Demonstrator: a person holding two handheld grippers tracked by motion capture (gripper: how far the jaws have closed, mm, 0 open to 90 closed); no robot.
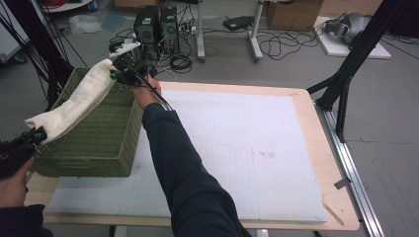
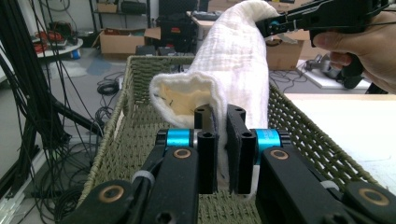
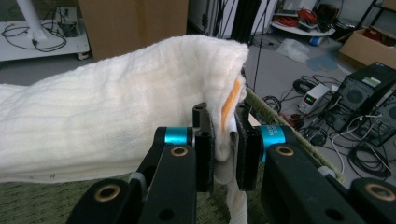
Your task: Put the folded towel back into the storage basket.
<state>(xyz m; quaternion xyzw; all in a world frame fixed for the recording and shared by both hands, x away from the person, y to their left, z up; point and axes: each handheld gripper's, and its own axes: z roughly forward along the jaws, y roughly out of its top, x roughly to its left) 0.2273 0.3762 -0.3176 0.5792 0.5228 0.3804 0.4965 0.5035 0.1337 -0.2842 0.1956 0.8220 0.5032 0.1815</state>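
A cream-white towel [image 1: 81, 98] is stretched lengthwise over a green woven basket [image 1: 106, 143] at the table's left. My left gripper [image 1: 35, 134] is shut on the towel's near end [image 2: 187, 100], at the basket's near left corner. My right gripper [image 1: 117, 73] is shut on the far end [image 3: 140, 93], above the basket's far rim. In the left gripper view the towel [image 2: 238, 65] rises from my jaws toward the right gripper [image 2: 273, 23] at top right. An orange strip [image 3: 229, 102] shows in the towel's fold by the right jaws.
The basket sits on a pale foam mat [image 1: 237, 143] covering a wooden table [image 1: 316, 128]. Beyond the table lie computer towers [image 1: 155, 24], tangled cables [image 1: 281, 42] and cardboard boxes [image 1: 294, 12]. A black stand [image 1: 346, 74] rises at the right.
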